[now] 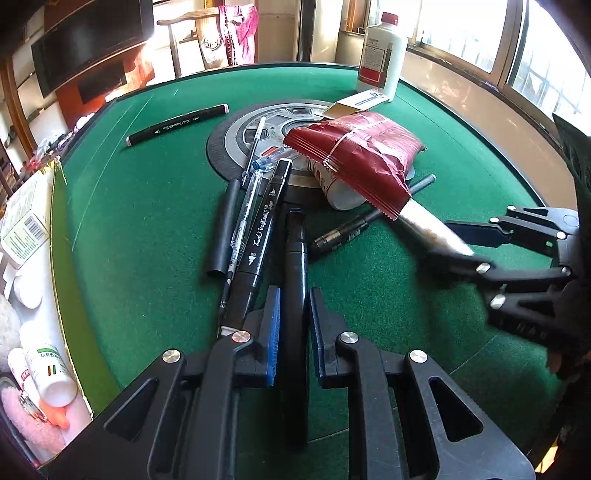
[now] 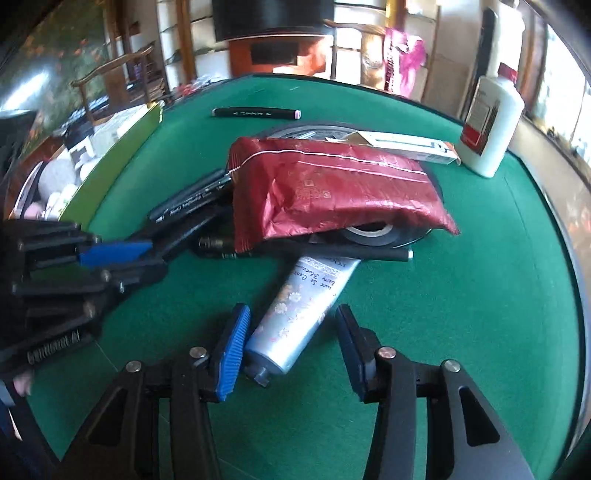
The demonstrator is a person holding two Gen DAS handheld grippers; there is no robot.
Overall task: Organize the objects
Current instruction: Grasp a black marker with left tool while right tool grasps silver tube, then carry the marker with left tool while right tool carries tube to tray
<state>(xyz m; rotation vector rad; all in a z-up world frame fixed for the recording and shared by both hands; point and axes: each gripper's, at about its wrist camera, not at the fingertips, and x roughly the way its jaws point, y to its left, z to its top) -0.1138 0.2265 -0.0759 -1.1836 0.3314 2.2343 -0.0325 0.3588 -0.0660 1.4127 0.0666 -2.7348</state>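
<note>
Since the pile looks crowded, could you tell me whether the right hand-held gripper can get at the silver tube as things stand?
Probably yes. The silver tube lies between the fingers of the right hand-held gripper, cap end toward it, nothing blocking there. Only its far end is tucked under the red packet.

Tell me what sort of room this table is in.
Probably a lived-in home room, maybe a games corner: the green felt table has a round mechanism at its centre like a mahjong table, and there are wooden chairs, shelves and sunny windows around it.
</note>
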